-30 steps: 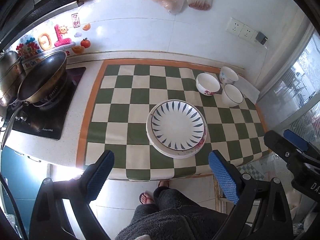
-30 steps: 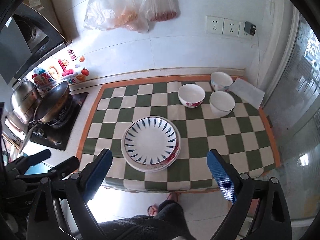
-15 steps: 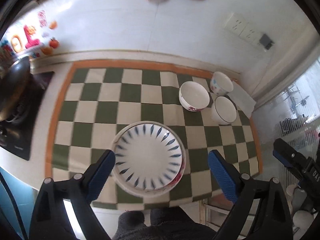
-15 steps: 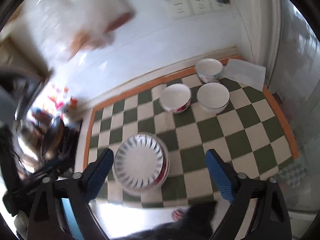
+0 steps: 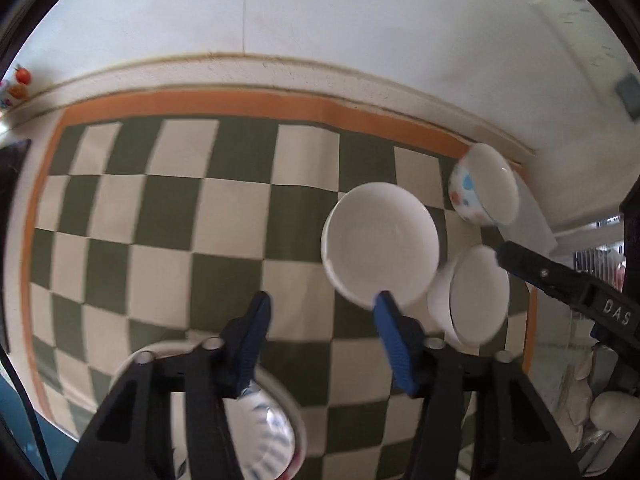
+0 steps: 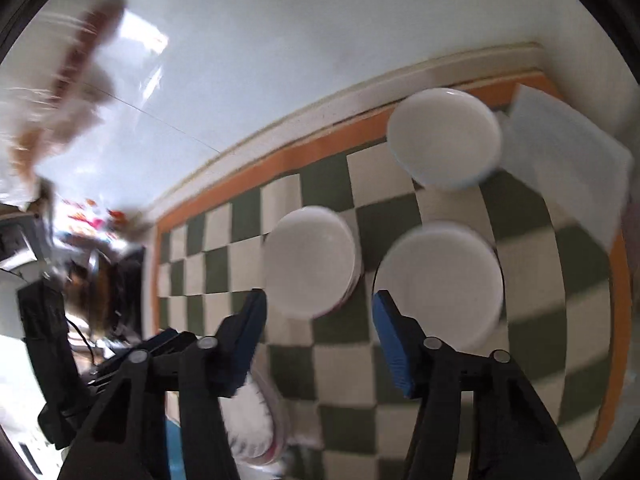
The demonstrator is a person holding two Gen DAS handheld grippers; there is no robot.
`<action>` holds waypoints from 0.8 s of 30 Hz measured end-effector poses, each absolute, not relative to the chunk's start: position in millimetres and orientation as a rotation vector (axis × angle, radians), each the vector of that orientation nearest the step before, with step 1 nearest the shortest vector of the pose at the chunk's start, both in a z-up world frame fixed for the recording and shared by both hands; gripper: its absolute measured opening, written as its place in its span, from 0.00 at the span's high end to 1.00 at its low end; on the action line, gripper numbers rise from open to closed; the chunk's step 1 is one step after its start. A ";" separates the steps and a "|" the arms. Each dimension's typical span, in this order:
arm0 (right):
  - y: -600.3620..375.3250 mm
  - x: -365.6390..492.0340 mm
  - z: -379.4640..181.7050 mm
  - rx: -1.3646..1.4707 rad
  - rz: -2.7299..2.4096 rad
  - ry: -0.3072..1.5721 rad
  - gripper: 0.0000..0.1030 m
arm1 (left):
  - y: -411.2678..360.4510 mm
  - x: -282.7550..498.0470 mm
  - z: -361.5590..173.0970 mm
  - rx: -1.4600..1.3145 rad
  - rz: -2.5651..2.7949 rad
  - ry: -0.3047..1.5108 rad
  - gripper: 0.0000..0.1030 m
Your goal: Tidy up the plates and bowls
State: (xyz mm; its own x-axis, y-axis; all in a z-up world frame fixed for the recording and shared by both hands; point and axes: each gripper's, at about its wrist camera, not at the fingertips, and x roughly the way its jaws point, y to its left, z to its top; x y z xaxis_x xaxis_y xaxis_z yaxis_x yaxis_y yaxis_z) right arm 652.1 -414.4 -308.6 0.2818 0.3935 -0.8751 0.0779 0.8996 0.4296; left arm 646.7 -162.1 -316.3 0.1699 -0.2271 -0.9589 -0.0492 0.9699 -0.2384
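Observation:
Three white bowls stand on the green-and-cream checkered mat (image 5: 168, 216). In the left wrist view the middle bowl (image 5: 380, 244) lies just ahead of my open left gripper (image 5: 322, 340), its right fingertip (image 5: 386, 308) at the bowl's near rim. A plain bowl (image 5: 476, 296) is to the right and a bowl with coloured spots (image 5: 480, 188) behind. My open right gripper (image 6: 318, 332) hovers between the middle bowl (image 6: 310, 260) and the plain bowl (image 6: 440, 280). The stacked plates (image 5: 260, 428) with blue petal pattern lie below the left gripper.
A white folded cloth (image 6: 568, 160) lies at the mat's far right corner. The tiled wall (image 5: 320, 20) rises right behind the mat. The stove and pan (image 6: 100, 280) are at the left. The right gripper's black body (image 5: 568, 284) shows at the right of the left wrist view.
Both grippers have moved down and forward from high above the counter toward the bowls. The plates have slipped under the fingers. Both stay open.

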 end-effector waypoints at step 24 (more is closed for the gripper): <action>-359.7 740.1 -407.2 0.149 0.320 1.542 0.90 | -178.4 679.7 -360.7 -0.271 -0.099 1.505 0.84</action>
State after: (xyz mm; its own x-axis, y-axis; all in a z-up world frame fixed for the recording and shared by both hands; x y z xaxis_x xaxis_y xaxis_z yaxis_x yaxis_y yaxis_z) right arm 740.1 -359.7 -407.2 -0.0020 0.2950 -0.9555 -0.1098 0.9496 0.2935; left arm 679.7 -178.4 -360.7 0.0684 -0.2315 -0.9704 -0.1028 0.9659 -0.2377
